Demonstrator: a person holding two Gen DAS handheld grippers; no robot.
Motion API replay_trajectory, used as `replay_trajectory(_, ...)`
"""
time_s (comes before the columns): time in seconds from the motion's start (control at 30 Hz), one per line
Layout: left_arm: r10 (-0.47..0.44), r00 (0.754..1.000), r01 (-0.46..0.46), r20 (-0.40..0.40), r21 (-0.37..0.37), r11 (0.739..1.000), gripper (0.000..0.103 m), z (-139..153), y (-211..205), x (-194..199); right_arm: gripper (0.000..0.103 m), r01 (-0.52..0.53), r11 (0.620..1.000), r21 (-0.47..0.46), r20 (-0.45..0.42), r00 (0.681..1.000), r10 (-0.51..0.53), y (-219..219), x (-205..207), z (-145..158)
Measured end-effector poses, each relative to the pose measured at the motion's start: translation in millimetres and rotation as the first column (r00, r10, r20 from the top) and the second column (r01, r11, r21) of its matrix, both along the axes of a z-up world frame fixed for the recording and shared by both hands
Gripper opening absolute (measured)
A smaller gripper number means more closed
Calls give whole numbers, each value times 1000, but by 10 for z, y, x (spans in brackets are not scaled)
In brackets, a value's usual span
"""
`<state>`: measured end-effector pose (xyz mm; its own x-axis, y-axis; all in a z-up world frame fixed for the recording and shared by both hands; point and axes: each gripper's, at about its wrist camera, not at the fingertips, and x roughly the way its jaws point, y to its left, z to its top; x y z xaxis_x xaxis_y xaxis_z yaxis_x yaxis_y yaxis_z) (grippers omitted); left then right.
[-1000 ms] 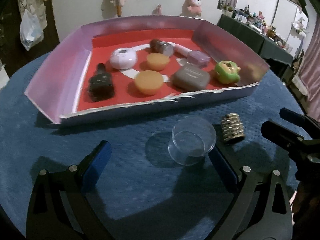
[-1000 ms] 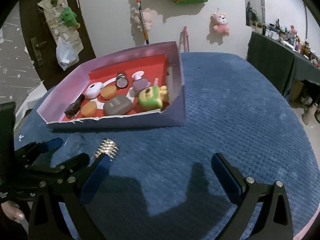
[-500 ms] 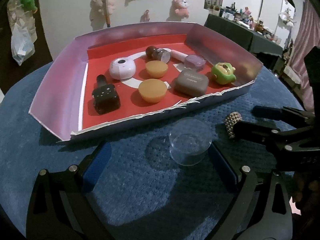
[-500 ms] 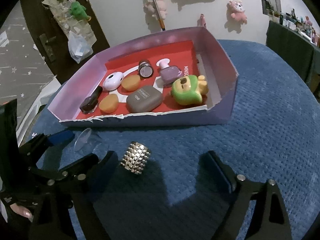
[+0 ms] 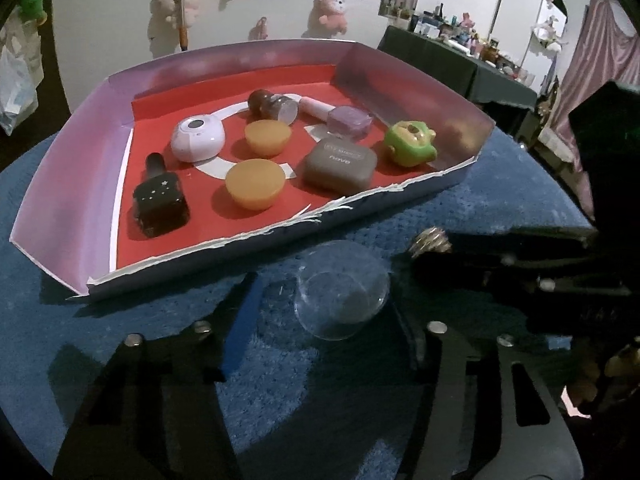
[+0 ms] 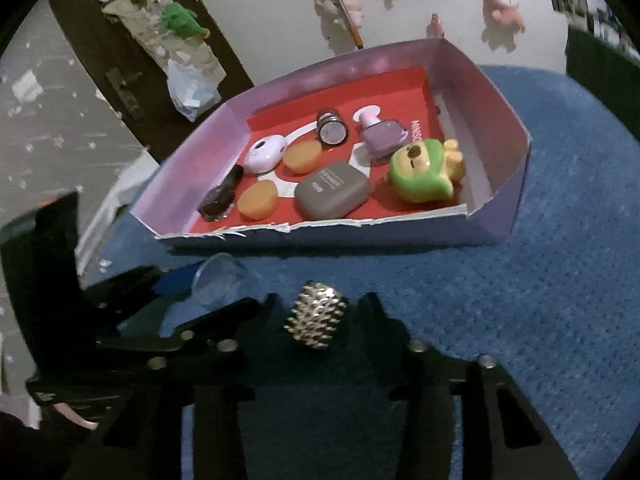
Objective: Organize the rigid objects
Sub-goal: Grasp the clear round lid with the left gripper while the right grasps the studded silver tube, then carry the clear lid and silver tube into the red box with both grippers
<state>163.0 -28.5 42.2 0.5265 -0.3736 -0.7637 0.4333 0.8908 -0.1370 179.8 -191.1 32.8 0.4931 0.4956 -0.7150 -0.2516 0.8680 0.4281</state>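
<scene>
A clear plastic cup (image 5: 342,288) lies on the blue cloth between the fingers of my left gripper (image 5: 324,304), which has narrowed around it; contact is unclear. It shows in the right wrist view too (image 6: 218,278). A studded gold cylinder (image 6: 316,316) sits between the fingers of my right gripper (image 6: 318,316), which stand close on both sides of it. Only its top shows in the left wrist view (image 5: 430,238). The purple-walled red tray (image 5: 72,160) beyond holds several small objects.
The tray (image 6: 500,160) holds a green toy (image 6: 424,174), a grey case (image 6: 332,190), two orange cups (image 5: 256,182), a black bottle (image 5: 160,200) and a white pod (image 5: 198,142). Blue cloth (image 6: 560,300) extends to the right. A dark table with clutter (image 5: 460,52) stands behind.
Both grippers moved forward and narrowed: the left around the clear cup, the right around the studded cylinder. The right gripper swung left, next to the left gripper.
</scene>
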Motion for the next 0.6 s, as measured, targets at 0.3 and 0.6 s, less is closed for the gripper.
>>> replay_trajectory(0.3, -15, 999, 16, 32, -35, 999, 38, 146, -7, -119, 28, 4, 1000, 24, 58, 998, -5, -51, -92, 179)
replay_trajectory(0.6, -4, 998, 8, 70, -53, 999, 38, 306, 42, -227, 28, 13, 1000, 4, 116, 993, -14, -122, -202, 383)
